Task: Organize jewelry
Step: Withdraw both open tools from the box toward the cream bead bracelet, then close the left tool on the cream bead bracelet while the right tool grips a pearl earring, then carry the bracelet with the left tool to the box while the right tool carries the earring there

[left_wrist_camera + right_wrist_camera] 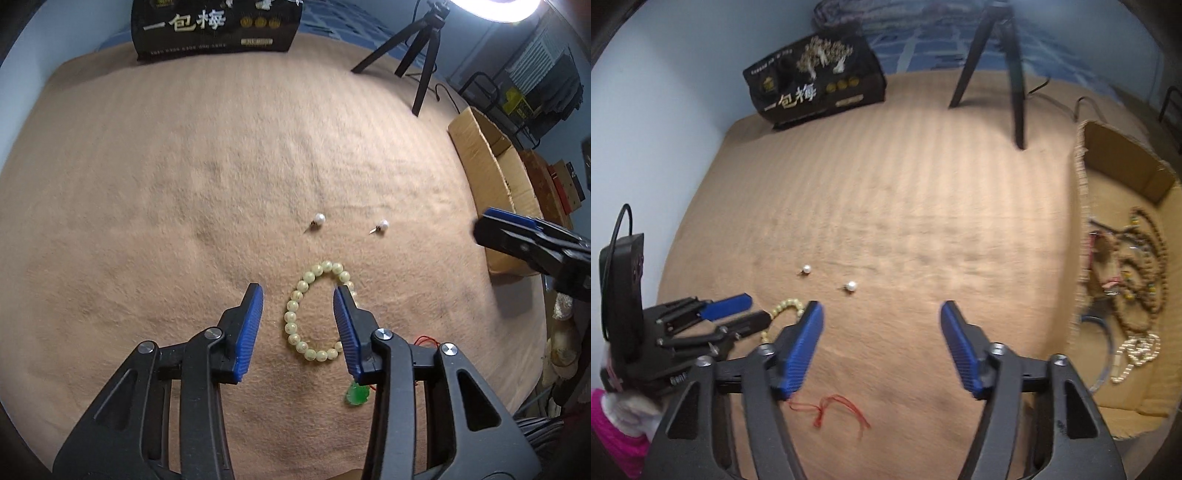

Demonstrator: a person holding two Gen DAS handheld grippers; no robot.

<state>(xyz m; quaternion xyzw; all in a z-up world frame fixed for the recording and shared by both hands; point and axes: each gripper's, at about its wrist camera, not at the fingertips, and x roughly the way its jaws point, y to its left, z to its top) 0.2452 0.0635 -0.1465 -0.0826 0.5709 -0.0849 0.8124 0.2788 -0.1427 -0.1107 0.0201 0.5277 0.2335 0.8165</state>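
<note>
**Operator:** Nearest my left lens, the left gripper is hanging over the bead bracelet; its jaws are standing at a middling gap with nothing pinched; one side of the loop is lying between the pads, the other is passing under the right-hand finger.

**Partner:** Why straddling it like that?

**Operator:** I'm judging it's so the pads can close on a single strand of beads and not the whole ring; the green pendant is sitting just below that right finger, its red cord trailing off towards the right gripper.

**Partner:** And the right one?

**Operator:** It's gaping wider, empty, pointing down at bare tan blanket; the cord is lying beneath its left finger; the two pearl earrings are resting just ahead of its tips, apart from each other.

**Partner:** Where is everything heading?

**Operator:** Probably the cardboard box off to its right; necklaces are already lying in there.
</note>
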